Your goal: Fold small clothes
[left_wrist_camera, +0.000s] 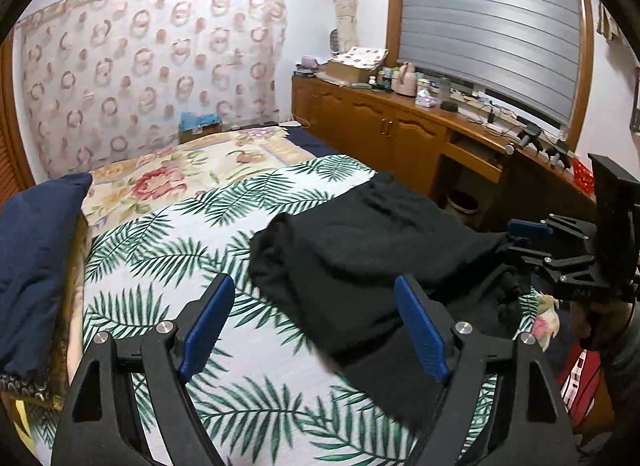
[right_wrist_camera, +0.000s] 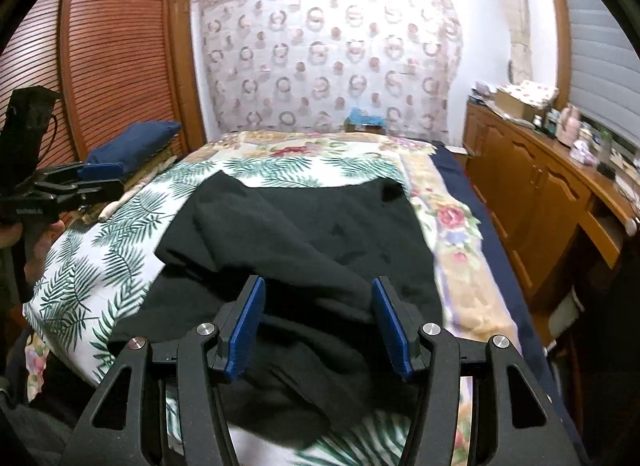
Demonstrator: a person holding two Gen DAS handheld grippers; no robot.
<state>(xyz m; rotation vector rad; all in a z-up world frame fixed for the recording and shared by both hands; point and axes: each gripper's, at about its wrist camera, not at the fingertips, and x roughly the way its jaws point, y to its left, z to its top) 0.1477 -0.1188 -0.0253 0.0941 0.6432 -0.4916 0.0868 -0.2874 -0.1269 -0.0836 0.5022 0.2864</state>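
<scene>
Black garment (left_wrist_camera: 360, 258) lies rumpled on the bed, partly folded over itself, with a thick rounded fold along its left edge and soft creases across the top. It rests on a palm-leaf sheet (left_wrist_camera: 168, 266), which covers a floral bedspread (left_wrist_camera: 168, 173). A navy pillow (left_wrist_camera: 36, 262) sits at the left side of the bed, a wooden cabinet (left_wrist_camera: 384, 133) with a cluttered top runs along the right wall, and a louvered wooden door (right_wrist_camera: 116, 53) stands beyond the pillow. Nothing lies on top of the cloth.

My left gripper (left_wrist_camera: 320, 330) has its jaws spread wide with nothing pinched; it hovers at the garment's near left edge, the right pad over the fabric and the left pad over bare sheet. My right gripper (right_wrist_camera: 320, 322) is partly open above the near end of the garment, dark cloth showing between its blue pads (right_wrist_camera: 390, 330), though I cannot tell whether they touch it.
</scene>
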